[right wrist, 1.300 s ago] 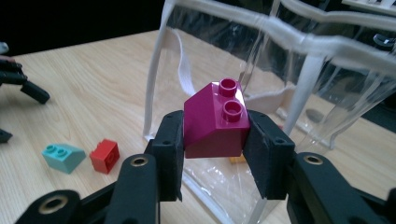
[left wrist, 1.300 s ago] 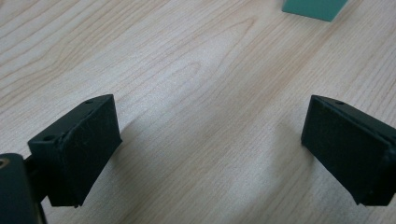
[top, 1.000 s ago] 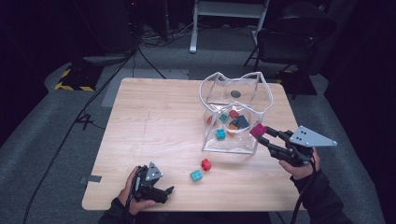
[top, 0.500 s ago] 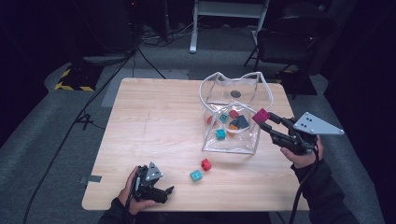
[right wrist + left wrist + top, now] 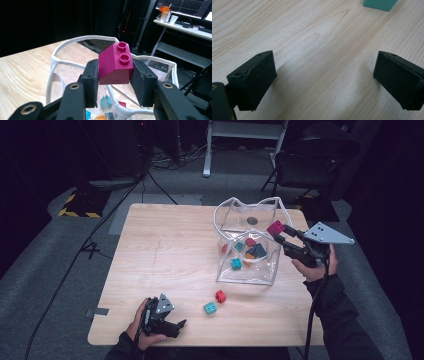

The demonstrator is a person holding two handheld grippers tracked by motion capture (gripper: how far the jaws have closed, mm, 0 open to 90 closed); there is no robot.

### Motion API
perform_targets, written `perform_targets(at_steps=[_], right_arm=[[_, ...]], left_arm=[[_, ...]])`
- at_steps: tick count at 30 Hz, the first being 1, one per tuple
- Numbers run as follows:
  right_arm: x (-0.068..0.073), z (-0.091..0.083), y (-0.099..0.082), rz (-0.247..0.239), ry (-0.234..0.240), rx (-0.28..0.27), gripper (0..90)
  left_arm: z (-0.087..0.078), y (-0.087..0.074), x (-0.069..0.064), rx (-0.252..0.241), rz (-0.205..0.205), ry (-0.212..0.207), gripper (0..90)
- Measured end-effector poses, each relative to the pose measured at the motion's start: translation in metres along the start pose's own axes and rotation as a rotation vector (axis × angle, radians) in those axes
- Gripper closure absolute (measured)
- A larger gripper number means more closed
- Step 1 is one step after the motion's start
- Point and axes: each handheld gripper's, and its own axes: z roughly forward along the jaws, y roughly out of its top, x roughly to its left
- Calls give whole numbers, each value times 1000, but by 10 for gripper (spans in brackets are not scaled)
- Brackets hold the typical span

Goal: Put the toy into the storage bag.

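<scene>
My right gripper (image 5: pixel 113 75) clamps its fingers on one magenta brick (image 5: pixel 115 65) above the clear bag's (image 5: pixel 247 270) rim, while my left gripper (image 5: pixel 324 80) rests fingers wide on the worktop (image 5: pixel 165 255), two loose bricks, one teal (image 5: pixel 210 308) and one red (image 5: pixel 220 296), just ahead.

Right gripper (image 5: pixel 278 234) raised, fingers clamped tight; left gripper (image 5: pixel 177 325) low near the table edge, fingers spread

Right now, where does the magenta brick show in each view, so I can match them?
High view: magenta brick in the right tool, at the clear bag's right rim.
Right gripper view: brick centre frame, clamped between both pads.
Left gripper view: not in it.
Shared landmark: the bag's white rim.
</scene>
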Motion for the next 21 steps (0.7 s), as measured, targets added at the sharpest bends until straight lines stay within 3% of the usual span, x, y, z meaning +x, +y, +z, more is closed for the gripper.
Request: perform_targets(at_steps=[15,21], right_arm=[[-4,31,0,15,-49,70,595],[-5,33,-1,25,-64,83,559]], left_arm=[[0,0,0,1,3,1,47],[0,0,0,-1,5,1,47]])
